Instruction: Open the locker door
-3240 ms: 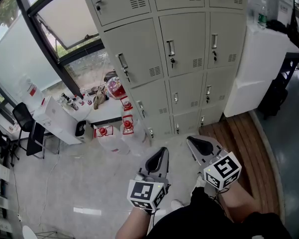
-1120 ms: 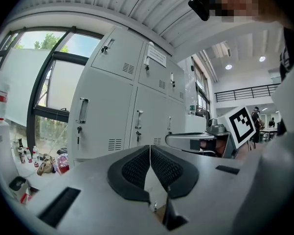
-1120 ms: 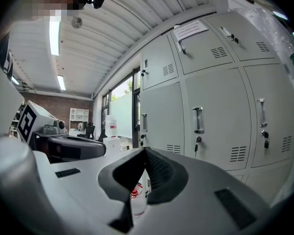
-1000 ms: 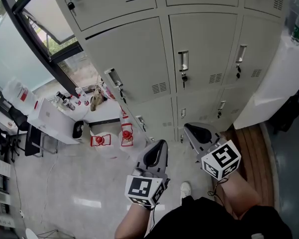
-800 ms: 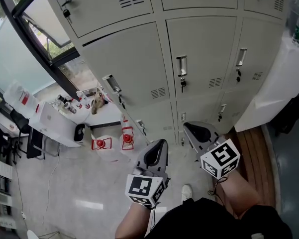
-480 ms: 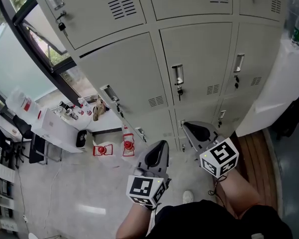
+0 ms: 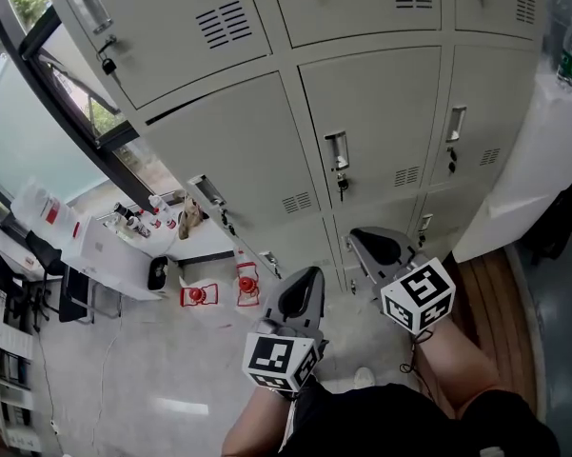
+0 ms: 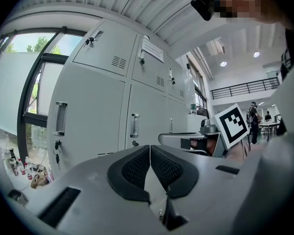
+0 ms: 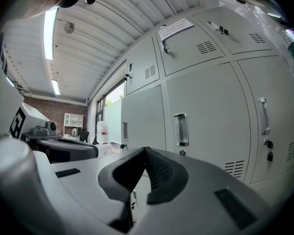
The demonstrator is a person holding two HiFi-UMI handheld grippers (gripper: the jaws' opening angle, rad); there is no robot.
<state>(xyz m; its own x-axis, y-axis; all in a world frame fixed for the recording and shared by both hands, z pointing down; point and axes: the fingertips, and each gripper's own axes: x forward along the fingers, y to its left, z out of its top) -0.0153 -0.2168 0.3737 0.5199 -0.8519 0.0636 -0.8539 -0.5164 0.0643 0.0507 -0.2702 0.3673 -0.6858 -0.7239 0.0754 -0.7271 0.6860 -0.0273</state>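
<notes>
Presently neither tool touches the work. The left gripper (image 7: 307,276) is closed, its ribbed black pads meeting at the tips with nothing between them. The right gripper (image 7: 362,239) is likewise fully closed and empty. Both are held low and level in front of the person, side by side and near each other, pointing at the bank of pale grey metal lockers (image 7: 233,160) on the far side. The task's thing, taken to be the pale grey sheet-metal locker door (image 7: 385,122) in the middle column with a louvred vent at its lower right, is shut and flush with its neighbours. Its upright chrome pull handle (image 7: 337,150) sits on the door's left edge. The governing relation is this: the handle lies far of and above both grippers, apart from them, with its long axis vertical. In the right gripper view the handle (image 9: 180,129) stands just right of the jaw line and above the tips. In the left gripper view it stands a little left of the line. By judgement the right gripper is somewhat the nearer and better placed. The coming move would call for raising it, parting the jaws and advancing to the handle. With the handle at the left edge, the hinges are probably on the right.
</notes>
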